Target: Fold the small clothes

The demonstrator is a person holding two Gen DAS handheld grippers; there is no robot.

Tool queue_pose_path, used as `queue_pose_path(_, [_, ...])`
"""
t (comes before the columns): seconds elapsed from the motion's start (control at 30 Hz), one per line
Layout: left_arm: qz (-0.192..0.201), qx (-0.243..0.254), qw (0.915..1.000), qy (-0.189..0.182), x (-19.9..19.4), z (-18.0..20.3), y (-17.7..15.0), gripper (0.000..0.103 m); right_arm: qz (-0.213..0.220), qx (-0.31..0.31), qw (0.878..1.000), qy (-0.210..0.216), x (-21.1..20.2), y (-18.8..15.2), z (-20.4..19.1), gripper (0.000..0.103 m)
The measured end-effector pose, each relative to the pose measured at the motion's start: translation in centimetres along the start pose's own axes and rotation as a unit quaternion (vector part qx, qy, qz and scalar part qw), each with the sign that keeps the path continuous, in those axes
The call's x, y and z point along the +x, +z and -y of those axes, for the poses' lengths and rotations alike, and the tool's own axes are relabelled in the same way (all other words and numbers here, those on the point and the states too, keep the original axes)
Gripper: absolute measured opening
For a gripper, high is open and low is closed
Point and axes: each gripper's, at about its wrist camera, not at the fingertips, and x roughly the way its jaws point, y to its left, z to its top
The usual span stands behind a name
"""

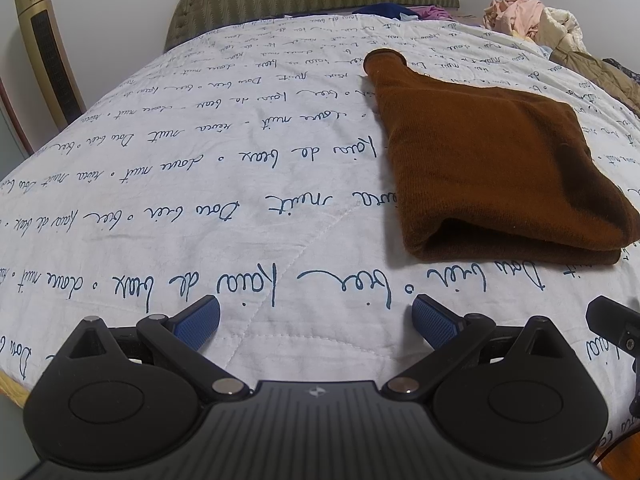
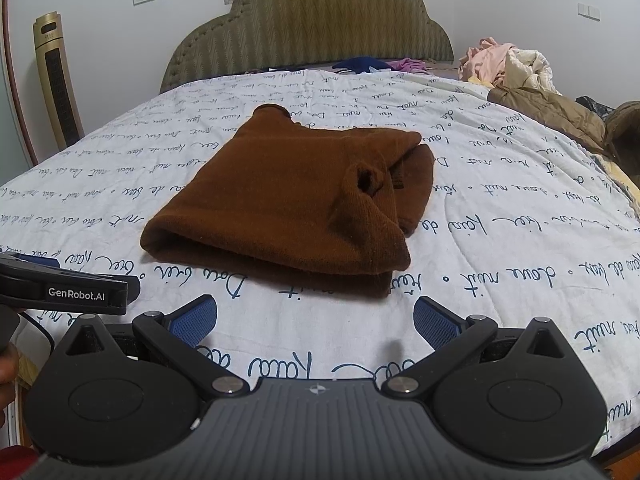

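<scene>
A brown knitted garment [image 1: 492, 164] lies folded in layers on the white quilt with blue script [image 1: 200, 184]. In the right wrist view the garment [image 2: 288, 196] lies straight ahead, with a sleeve cuff lying on top at its right side. My left gripper [image 1: 316, 320] is open and empty, low over the quilt, to the left of and in front of the garment. My right gripper [image 2: 316, 320] is open and empty, just in front of the garment's near fold. The left gripper's body [image 2: 68, 290] shows at the left of the right wrist view.
A padded olive headboard [image 2: 316, 28] stands at the far end of the bed. A heap of pink and cream clothes [image 2: 508, 64] and a tan jacket [image 2: 556, 116] lie at the far right. A gold tower appliance [image 2: 56, 80] stands at the left wall.
</scene>
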Motion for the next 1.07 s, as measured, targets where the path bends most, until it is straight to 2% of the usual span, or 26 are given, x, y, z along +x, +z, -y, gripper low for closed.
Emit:
queue_pose_path(0.63, [0.004,0.004,1.0000,0.003,-0.24,-0.01,0.05,0.103,0.000,0.003,1.000,0.003,0.01,0.01,-0.05,0.103])
queue_pose_path(1.07, [0.017,0.009,0.9998,0.002,-0.69,-0.14,0.20,0.103,0.005,-0.004,1.000,0.028,-0.29,0.45,0.28,0.103])
